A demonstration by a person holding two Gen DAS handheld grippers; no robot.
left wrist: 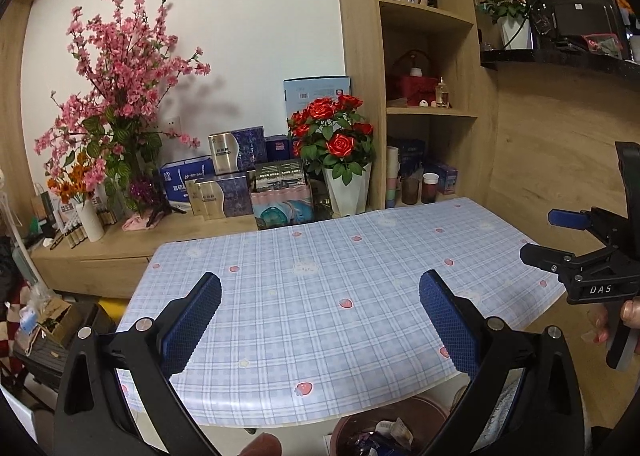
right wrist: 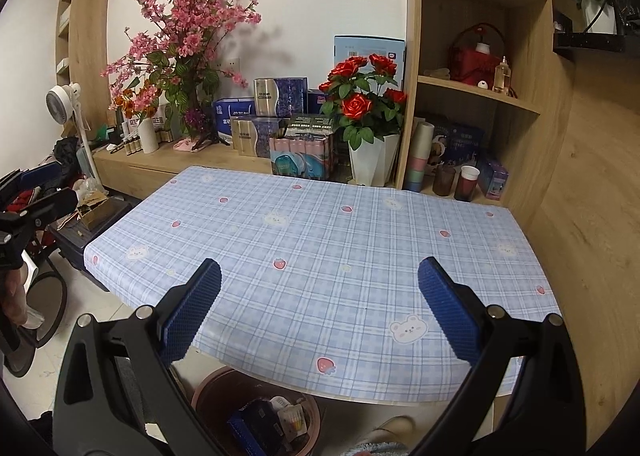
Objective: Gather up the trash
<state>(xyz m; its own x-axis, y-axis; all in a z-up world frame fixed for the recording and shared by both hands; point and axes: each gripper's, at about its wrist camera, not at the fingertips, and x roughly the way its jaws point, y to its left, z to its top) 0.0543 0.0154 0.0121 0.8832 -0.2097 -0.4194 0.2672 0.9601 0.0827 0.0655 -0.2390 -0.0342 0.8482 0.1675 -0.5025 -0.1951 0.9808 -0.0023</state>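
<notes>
Both hand-held grippers (left wrist: 320,296) (right wrist: 320,292) gape above table edge (right wrist: 360,388).

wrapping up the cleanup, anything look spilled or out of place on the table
Nothing stands out. The checked tablecloth lies flat and bare, and the trash sits inside the brown bin below the table's near edge.

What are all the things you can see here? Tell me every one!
table: one, blue checked cloth with strawberries and bears, centre
bin: one, brown, on floor under table's near edge, wrappers and a blue box inside
red roses: one bunch, white pot, behind table
pink blossoms: one tall bunch, on the wooden counter
boxes: several, mostly blue, on counter
cups: a few, lowest shelf
fan: one, white, left
left hand-held gripper: one, black with blue pads, open, empty
right hand-held gripper: one, same colours, open, empty
</notes>
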